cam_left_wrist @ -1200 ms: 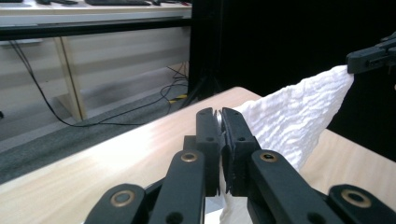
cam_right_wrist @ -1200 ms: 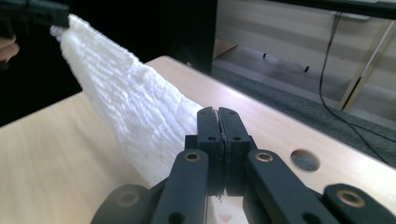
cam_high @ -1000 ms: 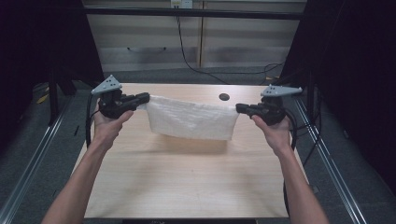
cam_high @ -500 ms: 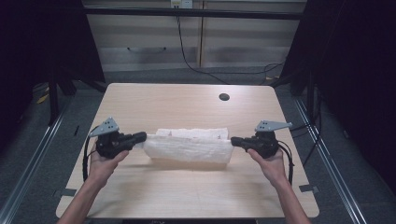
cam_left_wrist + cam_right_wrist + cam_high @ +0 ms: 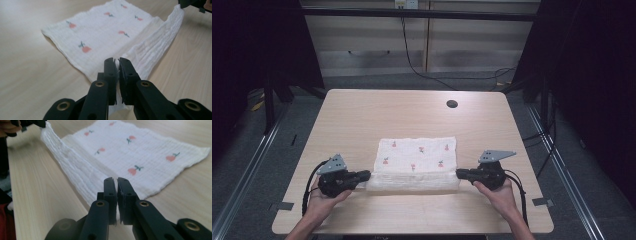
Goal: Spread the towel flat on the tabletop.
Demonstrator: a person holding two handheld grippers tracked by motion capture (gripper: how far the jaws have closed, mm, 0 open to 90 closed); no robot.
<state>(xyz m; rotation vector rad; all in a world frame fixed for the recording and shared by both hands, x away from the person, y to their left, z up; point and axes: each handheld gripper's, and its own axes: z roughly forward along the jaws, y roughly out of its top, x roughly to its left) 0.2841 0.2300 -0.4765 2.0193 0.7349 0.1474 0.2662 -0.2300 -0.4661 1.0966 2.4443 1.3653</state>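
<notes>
A white cloth printed with small red flowers lies on the wooden table, its far part flat. Its near edge is lifted a little and stretched between the two grippers. At the cloth's near left corner, my left gripper is shut on the fabric; in the left gripper view the cloth is pinched between the jaws. My right gripper is shut on the near right corner, and the right gripper view shows the cloth clamped in its jaws.
A round cable hole sits near the table's far right. Dark floor with rails and cables surrounds the table. Bare wood lies beyond the cloth and to both sides.
Both grippers came down and toward the near edge with the cloth. The cloth went from hanging in the air to lying mostly flat on the table.
</notes>
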